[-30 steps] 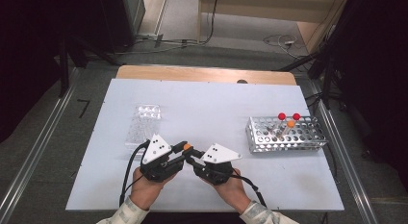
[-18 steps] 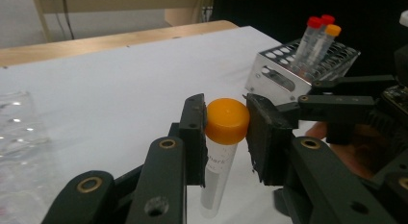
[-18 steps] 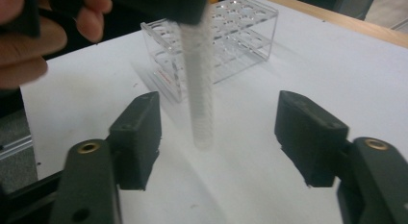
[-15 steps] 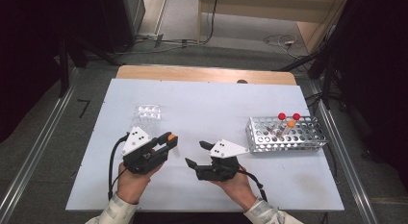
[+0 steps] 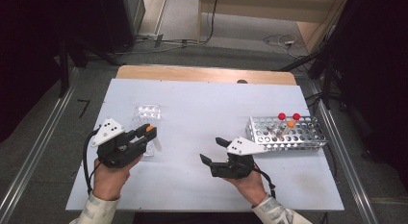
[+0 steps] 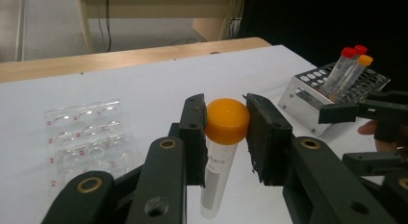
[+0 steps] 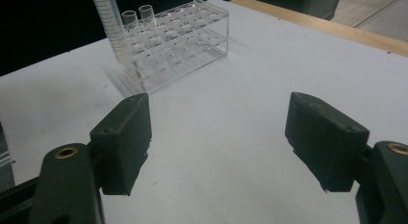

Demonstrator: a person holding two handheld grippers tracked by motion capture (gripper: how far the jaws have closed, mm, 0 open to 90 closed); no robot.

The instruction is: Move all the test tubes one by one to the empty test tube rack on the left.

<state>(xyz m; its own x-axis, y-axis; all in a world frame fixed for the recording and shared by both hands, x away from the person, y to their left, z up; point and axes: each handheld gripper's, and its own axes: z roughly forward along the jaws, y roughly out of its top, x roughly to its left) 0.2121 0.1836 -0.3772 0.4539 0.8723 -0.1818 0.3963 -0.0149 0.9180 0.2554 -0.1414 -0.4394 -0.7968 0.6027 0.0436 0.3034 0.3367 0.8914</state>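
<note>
White laminate covers the counter (image 5: 202, 113), with a strip of bare wood along its far edge, grey floor all round and loose cables trailing into a dark room beyond. On the left, the left claw (image 5: 146, 132) is clamped on an orange-capped tube (image 6: 222, 152), its pads pressing the cap from both sides while the clear body with its printed label hangs down between the jaws, held up off the counter just beside the clear well plate (image 5: 146, 112). On the right, the right claw (image 5: 211, 149) has just been opening and now stands wide with nothing between its pads, hovering over bare counter near the metal rack (image 5: 308, 137), where two red-capped tubes and one orange-capped tube stand tilted. The held tube looks light, stiff plastic, smooth and likely slippery along its body; the cap offers the better purchase, being broader and less glossy, though a grip there lets the body swing if the hand tilts quickly. Should the other claw take it, the upper body just below the cap seems the safest place, squeezed gently, since thin plastic could crack or pop out sideways. The rack's holes look snug, so the tube would want to go in close to upright.
</note>
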